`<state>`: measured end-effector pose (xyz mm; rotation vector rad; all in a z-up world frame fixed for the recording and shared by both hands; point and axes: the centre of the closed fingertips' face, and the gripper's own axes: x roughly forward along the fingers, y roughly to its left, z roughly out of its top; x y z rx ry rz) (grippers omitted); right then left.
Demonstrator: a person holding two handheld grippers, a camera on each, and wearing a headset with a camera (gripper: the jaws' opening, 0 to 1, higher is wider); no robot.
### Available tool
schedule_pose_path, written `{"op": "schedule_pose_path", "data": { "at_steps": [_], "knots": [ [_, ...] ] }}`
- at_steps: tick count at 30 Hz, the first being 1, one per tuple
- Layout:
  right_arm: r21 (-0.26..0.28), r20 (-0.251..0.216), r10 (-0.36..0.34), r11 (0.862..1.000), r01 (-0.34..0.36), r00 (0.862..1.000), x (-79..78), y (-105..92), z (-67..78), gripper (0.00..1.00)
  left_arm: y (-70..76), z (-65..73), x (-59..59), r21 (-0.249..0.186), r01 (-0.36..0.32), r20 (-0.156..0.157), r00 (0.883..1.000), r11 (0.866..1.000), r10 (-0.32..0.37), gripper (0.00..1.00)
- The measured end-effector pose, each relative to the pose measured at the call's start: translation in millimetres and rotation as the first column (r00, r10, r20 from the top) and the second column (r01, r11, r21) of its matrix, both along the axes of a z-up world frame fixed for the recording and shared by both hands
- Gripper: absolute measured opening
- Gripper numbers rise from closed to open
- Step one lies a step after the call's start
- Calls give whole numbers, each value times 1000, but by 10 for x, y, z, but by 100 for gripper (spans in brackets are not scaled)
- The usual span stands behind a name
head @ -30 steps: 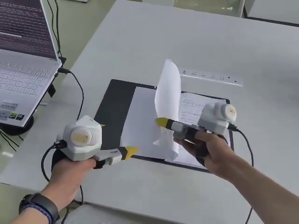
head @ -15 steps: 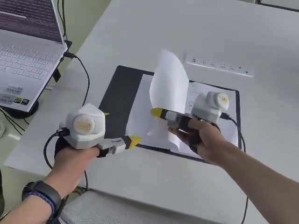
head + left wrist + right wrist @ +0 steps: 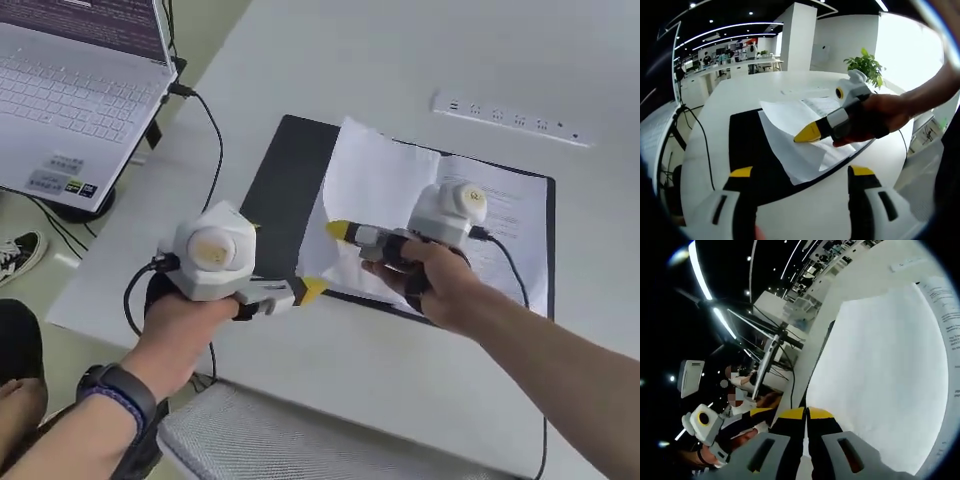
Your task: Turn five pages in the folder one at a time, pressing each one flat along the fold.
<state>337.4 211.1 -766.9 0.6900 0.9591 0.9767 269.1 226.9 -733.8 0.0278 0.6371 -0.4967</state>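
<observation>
A black folder (image 3: 278, 190) lies open on the white table (image 3: 330, 60), with a printed page (image 3: 515, 215) flat on its right side. My right gripper (image 3: 338, 232) is shut on the lower edge of a blank white page (image 3: 385, 185), which leans over to the left across the fold. In the right gripper view that page (image 3: 885, 365) runs out from between the closed yellow tips (image 3: 805, 413). My left gripper (image 3: 285, 268) hovers open over the folder's near left corner, holding nothing. In the left gripper view the right gripper (image 3: 810, 132) sits ahead of it, on the page (image 3: 790, 130).
An open laptop (image 3: 70, 100) stands at the far left with a cable (image 3: 215, 135) trailing beside the folder. A white power strip (image 3: 510, 115) lies behind the folder. A mesh chair seat (image 3: 300, 445) is below the table's near edge.
The right gripper has carried the page from standing upright over the fold down and leftwards. The left gripper stays open near the folder's near left corner. The head camera has shifted.
</observation>
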Motion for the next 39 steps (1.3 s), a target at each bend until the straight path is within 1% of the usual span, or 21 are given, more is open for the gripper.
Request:
{"op": "schedule_pose_path", "data": {
  "at_steps": [3, 4, 7, 9, 11, 14, 17, 18, 20, 23, 24, 26, 29, 31, 33, 36, 39],
  "knots": [
    [-9, -15, -9, 1000, 9, 1000, 3, 35, -64, 0, -55, 32, -14, 16, 16, -1, 1000, 1000, -16, 75],
    [-13, -28, -13, 1000, 12, 1000, 6, 44, -97, 0, -65, 46, -14, 17, 17, -1, 1000, 1000, -17, 75],
    [-22, -37, -16, 1000, 15, 999, 12, 60, -143, 0, -87, 83, 11, 7, 12, 3, 1000, 1000, -12, 75],
    [-29, -49, -19, 999, 18, 999, 22, 69, -209, 0, -92, 88, 20, 9, 13, 1, 1000, 1000, -13, 75],
    [-41, -71, -15, 999, 12, 997, -3, 82, -291, 0, -95, 85, 23, 13, 17, -2, 1000, 1000, -17, 75],
    [-74, -86, -2, 997, -4, 996, -52, 100, -414, 0, -83, 69, 30, 26, 24, -5, 1000, 999, -24, 75],
    [-83, -100, -16, 997, 8, 995, -48, 107, -483, 0, -62, 76, 25, 34, 22, -6, 1000, 999, -22, 76],
    [-77, -105, -18, 997, 10, 994, -50, 117, -485, 0, -48, 64, 30, 35, 21, -7, 1000, 999, -21, 75],
    [-76, -100, -15, 997, 8, 995, -50, 144, -503, 0, -37, 70, 12, 34, 17, -11, 1000, 999, -17, 75],
    [-78, -70, -11, 997, 6, 998, -40, 173, -486, 3, -18, 49, -11, 39, 17, -18, 1000, 999, -17, 75],
    [-80, -64, -8, 997, 3, 998, -42, 181, -489, 4, 0, 20, -7, 40, 16, -22, 1000, 999, -15, 76],
    [-76, -60, -8, 997, 4, 998, -25, 175, -502, 5, 12, 10, -13, 41, 15, -26, 1000, 999, -14, 75],
    [-68, -57, -6, 998, 2, 998, -26, 176, -493, 6, 25, -22, 1, 42, 15, -29, 999, 999, -14, 75],
    [-63, -47, -4, 998, 1, 999, -31, 178, -484, 7, 26, -48, 24, 37, 16, -31, 999, 999, -15, 75],
    [-47, -34, 2, 999, -4, 999, -47, 189, -451, 11, 13, -47, 36, 34, 20, -32, 999, 999, -19, 75],
    [-35, -34, 4, 999, -5, 999, -46, 201, -434, 15, -17, -29, 47, 41, 34, -33, 999, 999, -33, 74],
    [-15, -32, 13, 1000, -13, 999, -63, 218, -387, 21, -30, -23, 65, 46, 39, -34, 999, 998, -37, 71]
  ]
}}
